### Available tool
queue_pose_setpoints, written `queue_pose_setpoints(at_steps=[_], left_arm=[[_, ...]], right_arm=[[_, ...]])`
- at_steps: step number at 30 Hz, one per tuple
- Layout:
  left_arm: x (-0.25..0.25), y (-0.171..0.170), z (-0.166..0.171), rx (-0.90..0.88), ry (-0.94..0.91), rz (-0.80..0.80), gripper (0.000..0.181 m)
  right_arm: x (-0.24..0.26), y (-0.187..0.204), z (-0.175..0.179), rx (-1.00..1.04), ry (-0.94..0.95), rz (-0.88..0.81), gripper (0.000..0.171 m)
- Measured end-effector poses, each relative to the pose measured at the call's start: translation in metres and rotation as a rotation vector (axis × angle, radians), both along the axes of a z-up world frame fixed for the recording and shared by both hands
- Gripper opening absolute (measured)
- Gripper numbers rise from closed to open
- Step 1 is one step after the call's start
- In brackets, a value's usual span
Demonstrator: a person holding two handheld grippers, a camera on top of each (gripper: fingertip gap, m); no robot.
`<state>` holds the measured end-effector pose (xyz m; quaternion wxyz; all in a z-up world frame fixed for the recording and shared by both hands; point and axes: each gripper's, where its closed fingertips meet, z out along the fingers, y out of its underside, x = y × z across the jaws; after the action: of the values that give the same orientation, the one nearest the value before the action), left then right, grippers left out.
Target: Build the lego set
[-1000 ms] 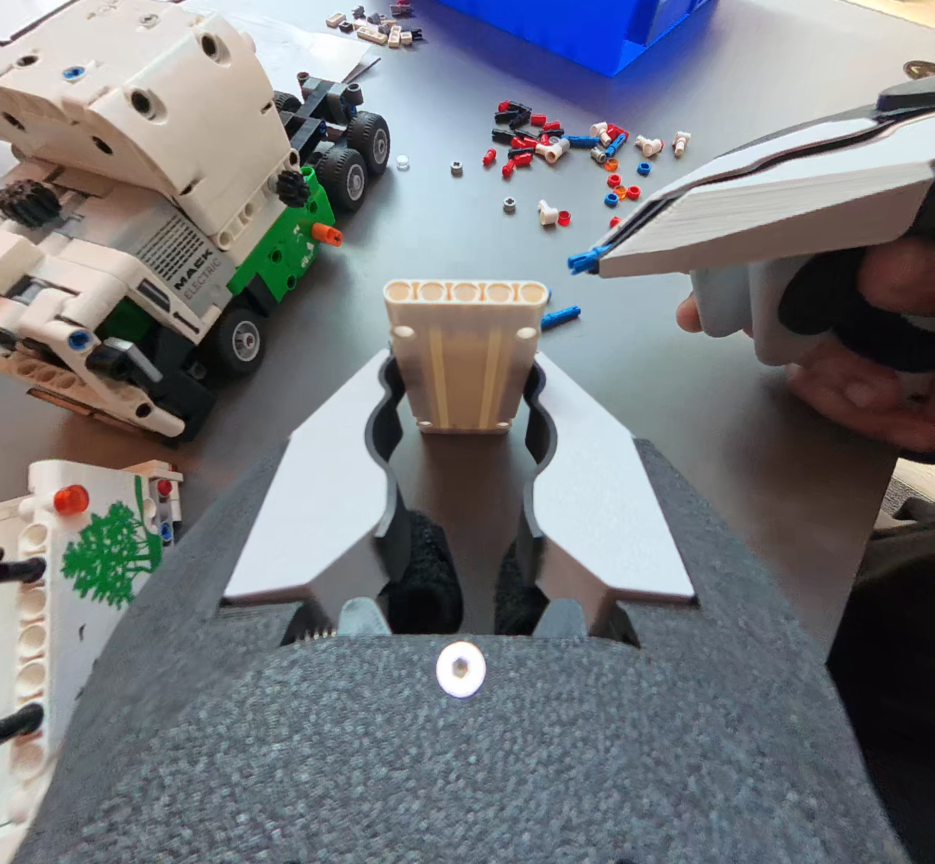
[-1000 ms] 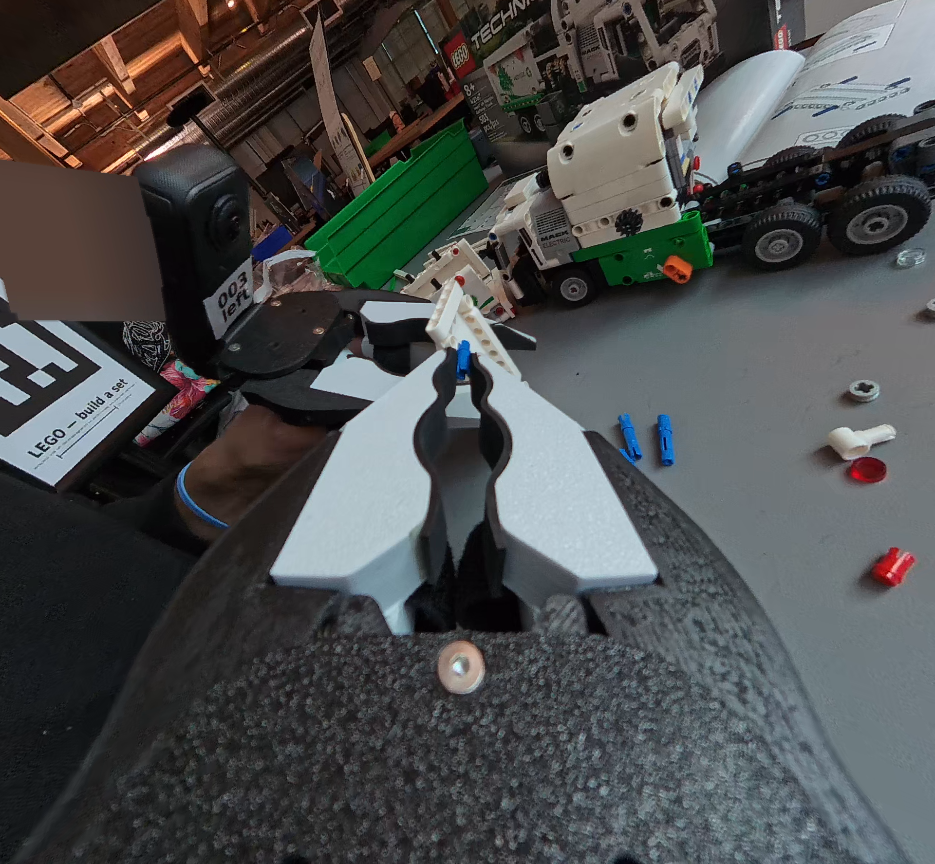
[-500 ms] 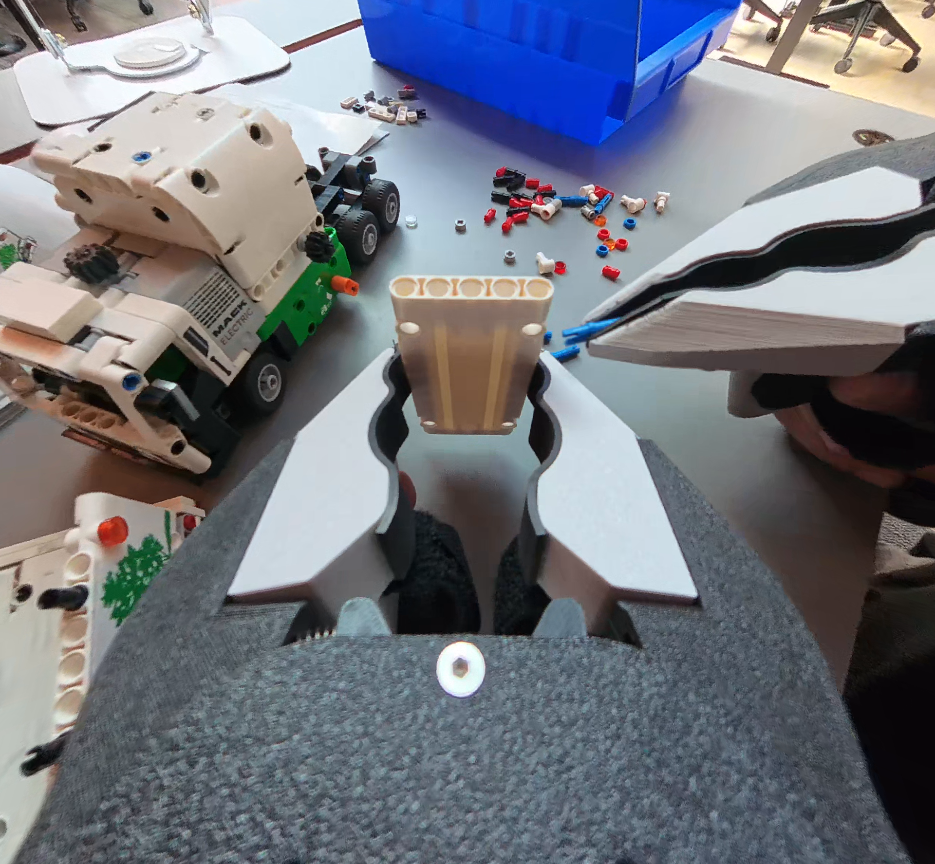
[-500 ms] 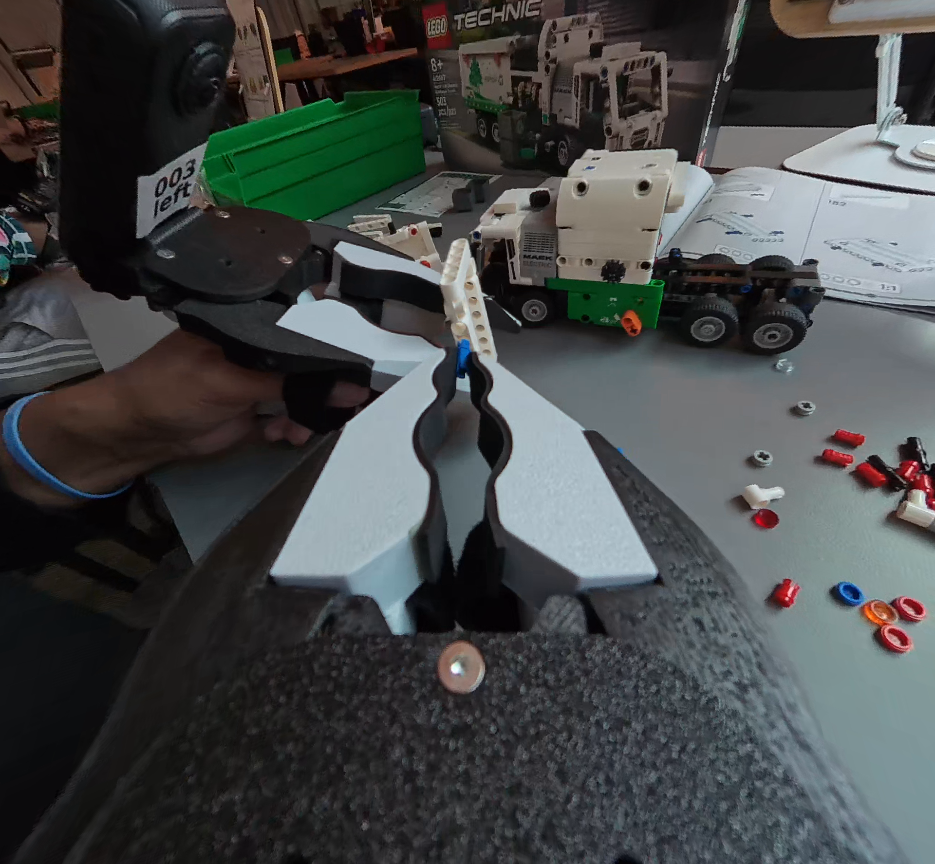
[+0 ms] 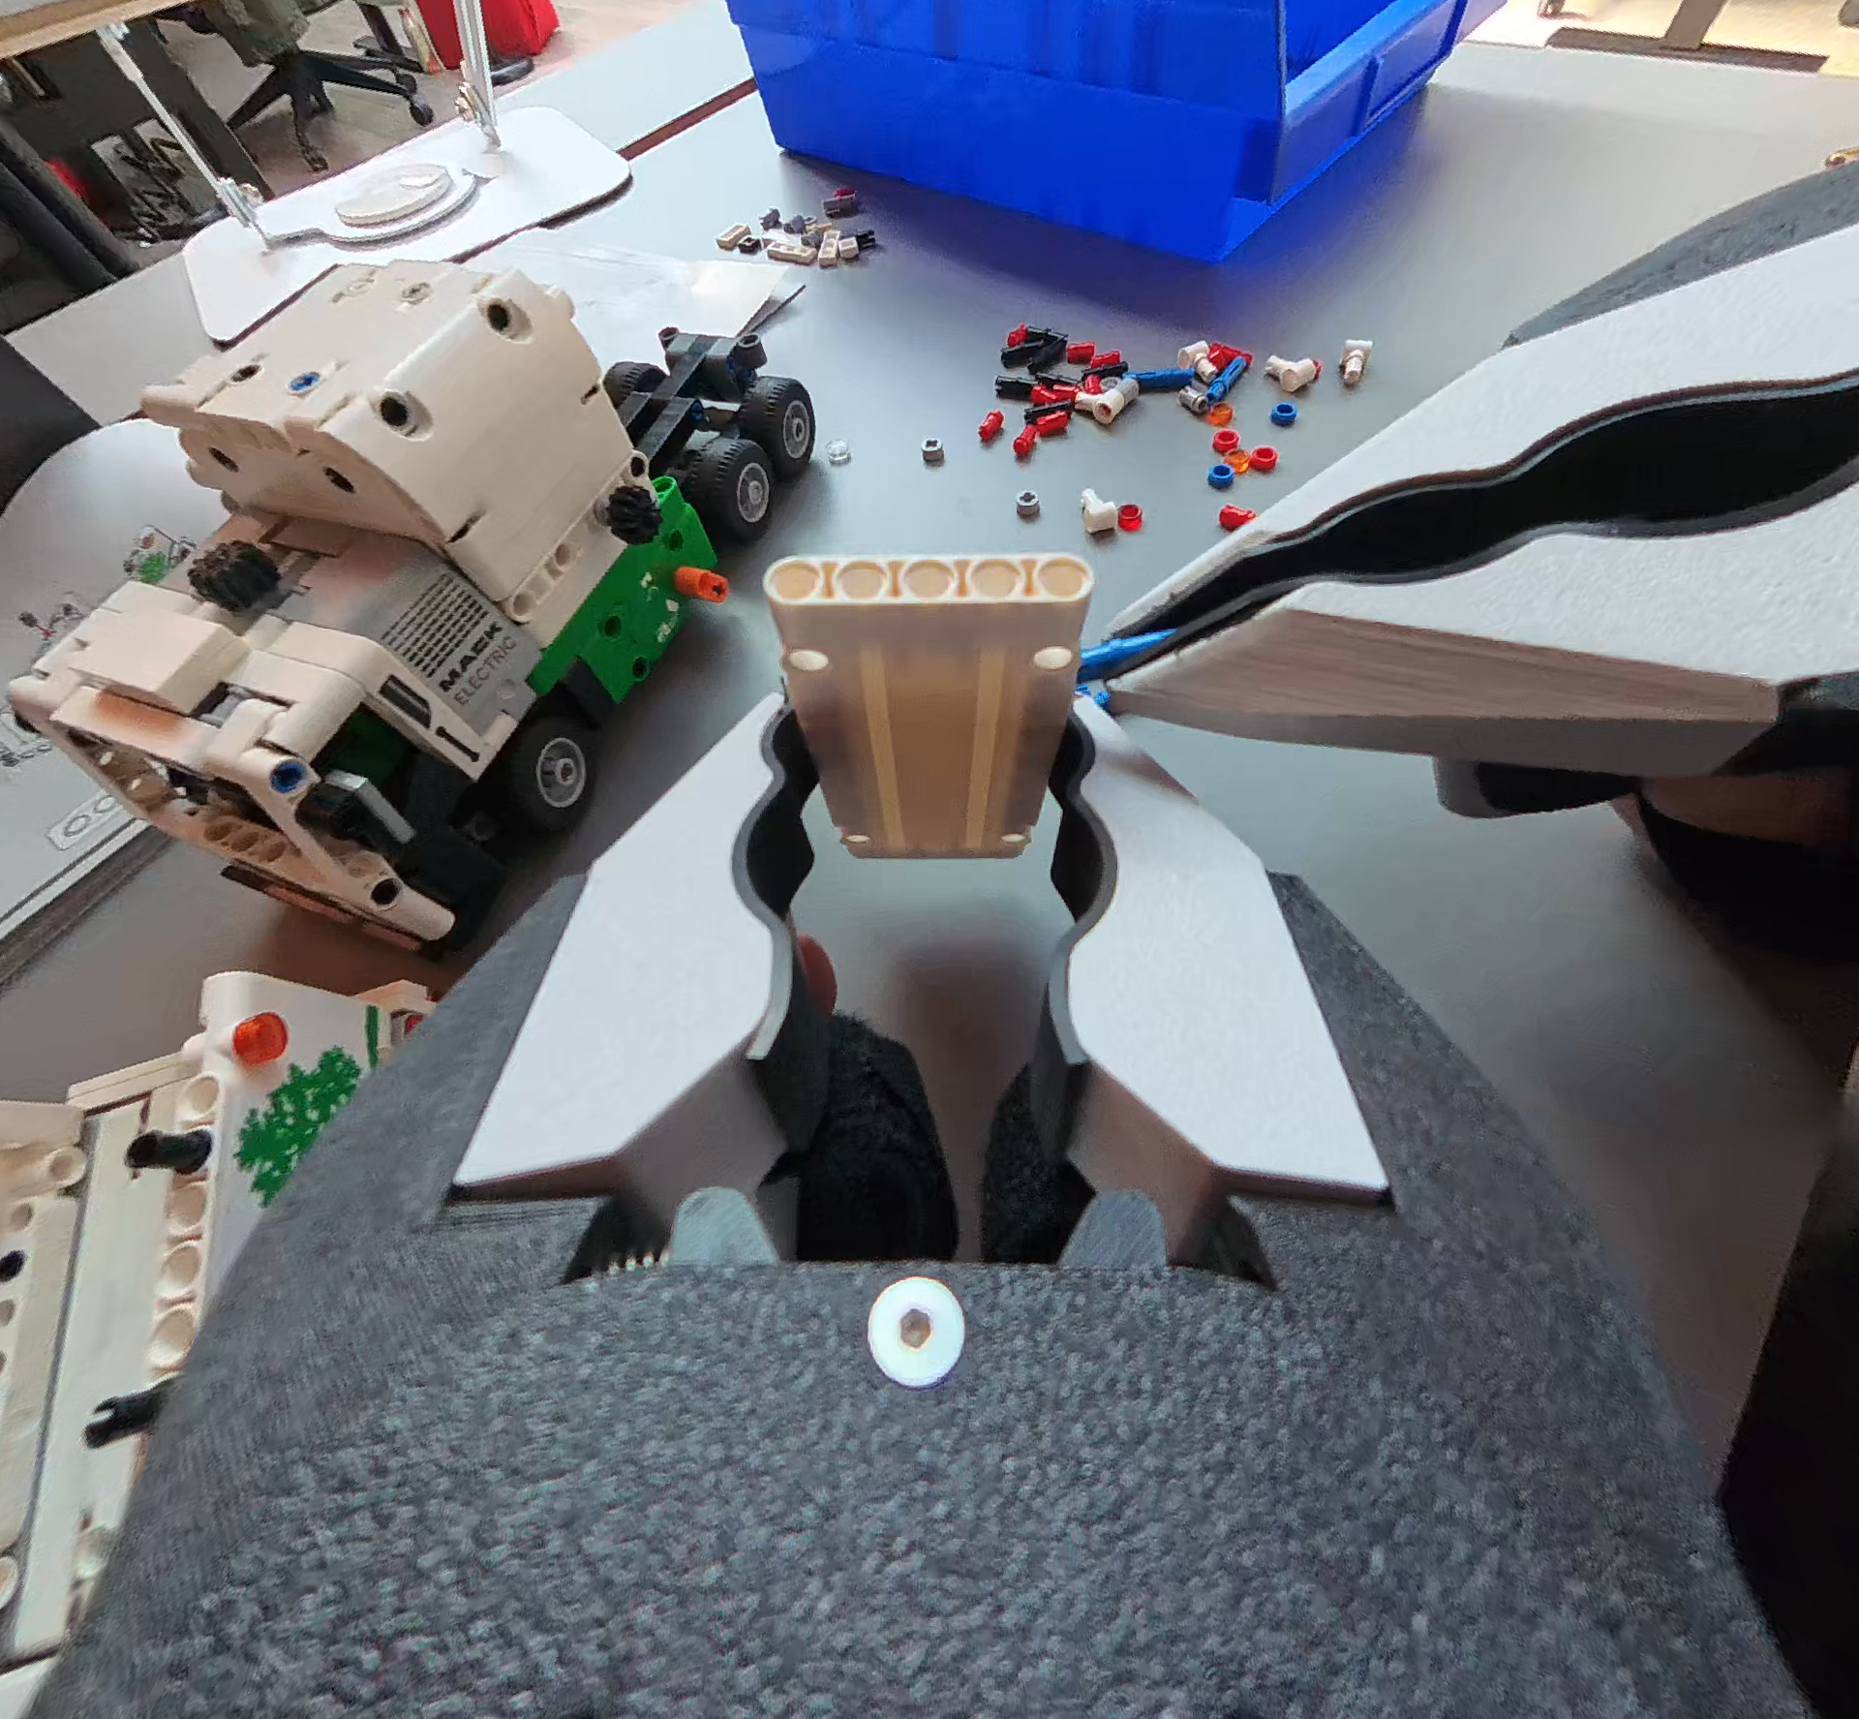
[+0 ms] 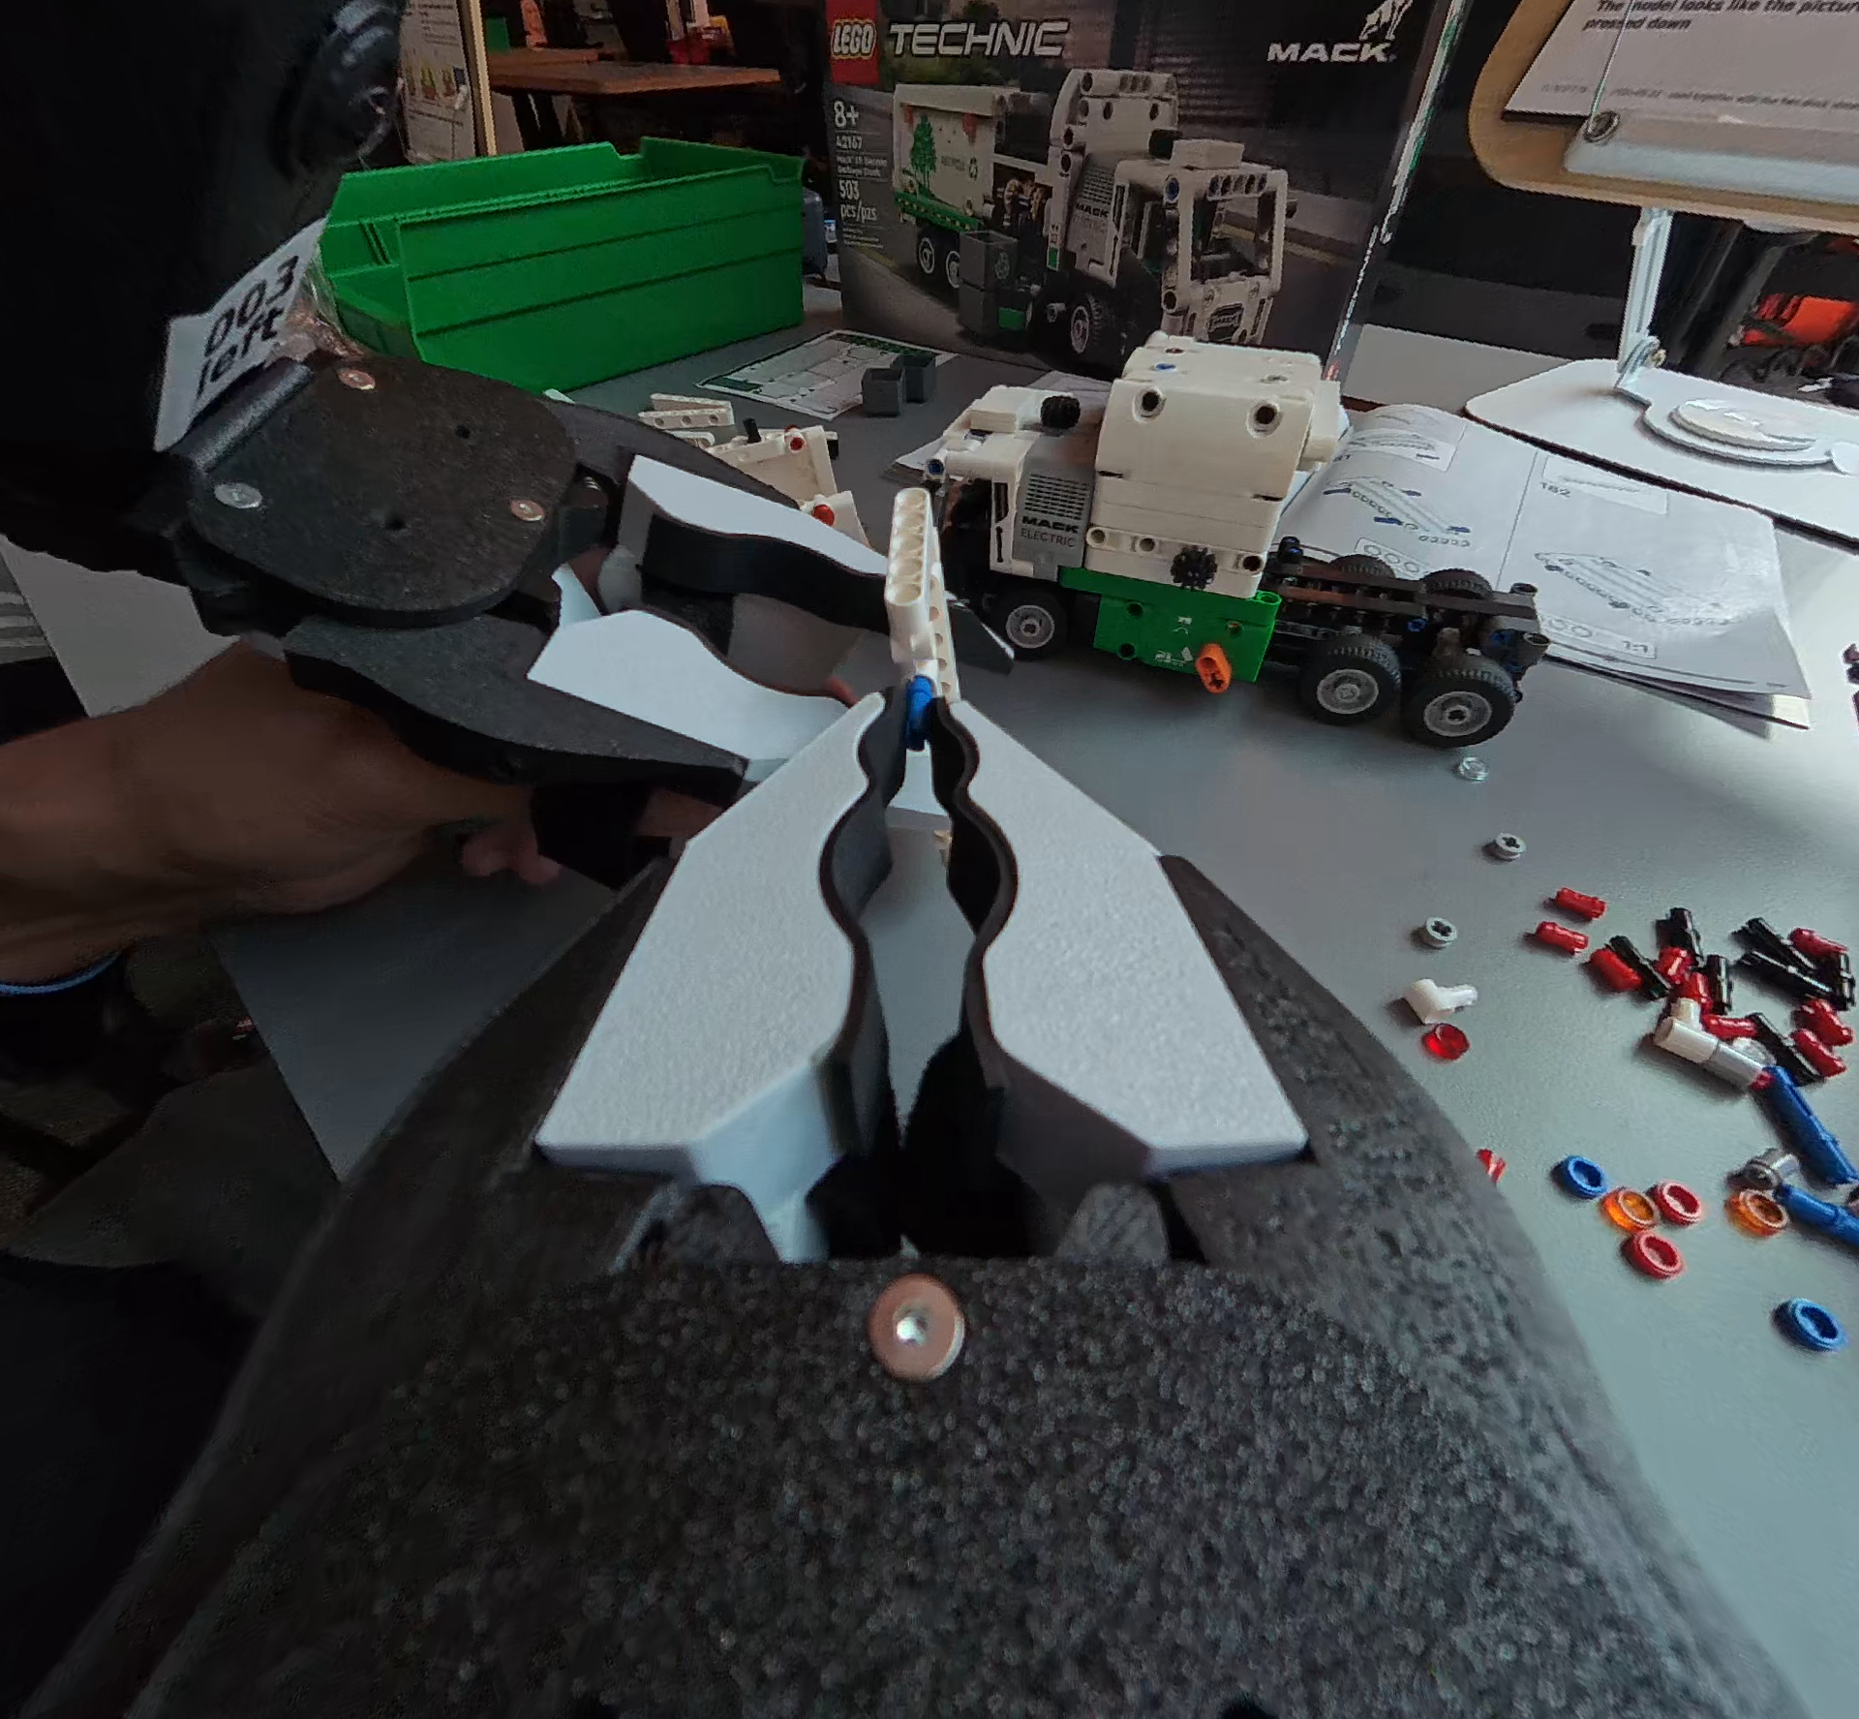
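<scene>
Left tool point(image 5: 927, 745): clamped on a cream-white flat Technic panel point(image 5: 927, 705), held off the tabletop point(image 5: 1408, 916) with its five-hole edge pointing away.
Right tool point(image 6: 913, 715): pinched shut on a blue pin point(image 6: 915, 703), whose tip sits at the panel's near-right corner; in the left wrist view the pin point(image 5: 1127, 654) shows just beside that corner.
Step in hand: by my reading, seating the blue pin in a corner hole of the panel.
Doing it well: line the pin's axis with the hole before pushing; keep the left grip firm so the panel does not twist; push straight, not at a slant, until the pin seats. A skewed push would likely make the pin slip out of the pinch.
Near left: a white panel sub-assembly point(image 5: 151, 1218) with a green tree sticker and an orange stud lies on the tabletop.
Middle: the part-built white and green truck point(image 5: 402, 584) stands left, on an open instruction booklet point(image 6: 1569, 544); loose pins and bushes point(image 5: 1137, 413), red, black, blue and white, lie right of it.
Far: a blue bin point(image 5: 1056, 61), a green bin point(image 6: 563, 262) and the set's box point(image 6: 1127, 151) showing the finished truck.
Writing: there is lettering on the truck's grille, the box, a tag on the left tool and a sheet on a stand; I leave it unquoted.
</scene>
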<state>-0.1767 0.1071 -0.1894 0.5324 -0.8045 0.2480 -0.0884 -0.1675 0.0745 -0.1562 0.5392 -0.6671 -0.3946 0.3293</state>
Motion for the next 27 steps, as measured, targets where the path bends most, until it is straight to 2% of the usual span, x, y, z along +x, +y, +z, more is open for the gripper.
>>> queue_pose_setpoints(at_steps=[8,16,21,23,27], left_arm=[[0.0064,-0.0025,-0.0015,-0.096,-0.137,-0.018,0.045],[0.0082,-0.0027,-0.0007,-0.056,-0.085,0.01,0.045],[0.0064,-0.0016,0.001,-0.058,-0.113,0.014,0.045],[0.003,-0.0002,0.0032,-0.05,-0.13,0.033,0.045],[0.0026,0.0003,0.002,-0.058,-0.129,0.035,0.045]], right_arm=[[-0.0002,-0.0001,0.0014,-0.04,0.034,0.016,0.003],[-0.0005,0.0003,-0.0006,-0.055,0.026,0.015,0.003],[-0.0009,0.0,0.001,-0.054,0.037,0.018,0.003],[-0.0009,-0.0033,0.0025,-0.055,0.049,0.042,0.009],[0.0027,-0.0009,0.0067,-0.044,0.078,0.027,0.004]])
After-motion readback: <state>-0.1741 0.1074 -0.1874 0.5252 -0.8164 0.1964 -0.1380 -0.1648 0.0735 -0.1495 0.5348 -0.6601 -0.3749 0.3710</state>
